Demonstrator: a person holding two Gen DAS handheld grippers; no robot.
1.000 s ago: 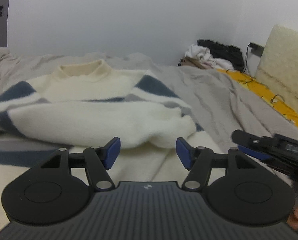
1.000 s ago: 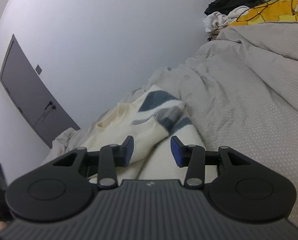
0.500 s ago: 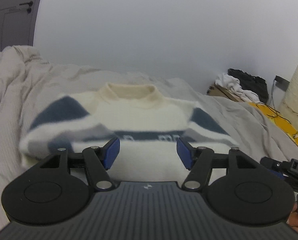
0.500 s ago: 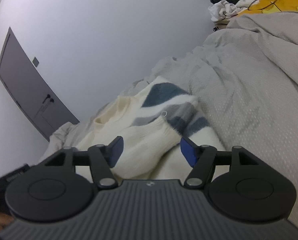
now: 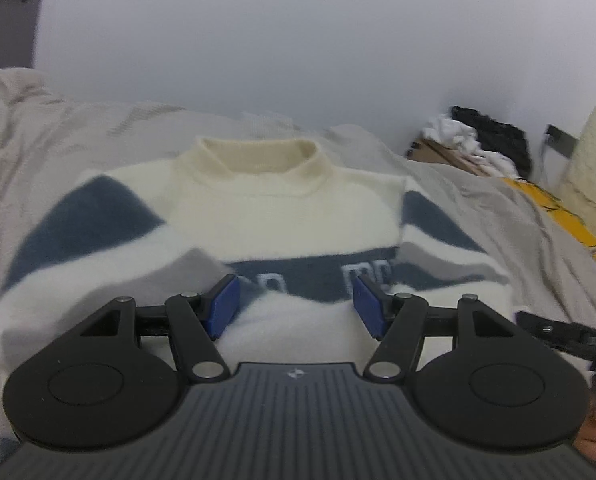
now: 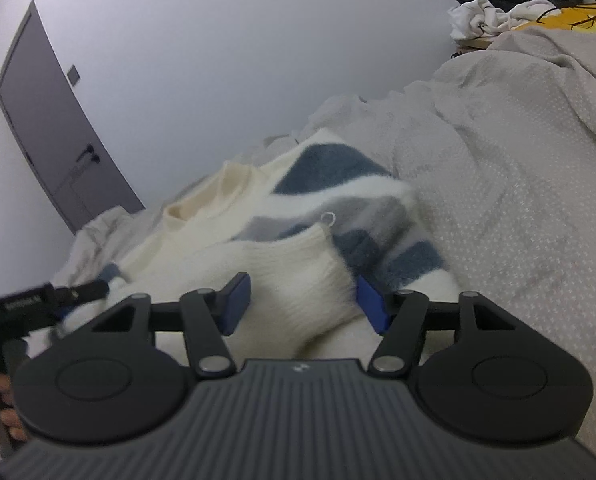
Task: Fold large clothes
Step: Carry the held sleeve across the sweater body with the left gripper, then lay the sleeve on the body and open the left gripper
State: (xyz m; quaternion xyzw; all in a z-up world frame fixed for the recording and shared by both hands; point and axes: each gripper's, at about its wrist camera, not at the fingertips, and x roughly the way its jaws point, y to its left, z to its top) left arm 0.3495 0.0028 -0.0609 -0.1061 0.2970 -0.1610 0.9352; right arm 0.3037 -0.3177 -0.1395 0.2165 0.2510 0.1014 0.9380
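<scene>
A cream sweater [image 5: 281, 216] with slate-blue and grey bands lies face up on a grey bedspread [image 6: 518, 208], collar toward the white wall [image 5: 298, 40], both sleeves folded in across the body. To its right the bedspread runs bare and rumpled to a heap of black and white clothes [image 6: 510, 4] and a yellow sheet [image 5: 570, 220] at the bed's far corner; to its left the cover bunches up below a grey door [image 6: 53, 136]. The left gripper [image 5: 295, 306] hovers over the sweater's lower middle, jaws wide, nothing between the blue pads. The right gripper [image 6: 304, 302] sits at the sweater's right edge, its jaws have just been closing, and the white cuff [image 6: 298, 264] of the folded sleeve lies between the pads, which do not press it.
</scene>
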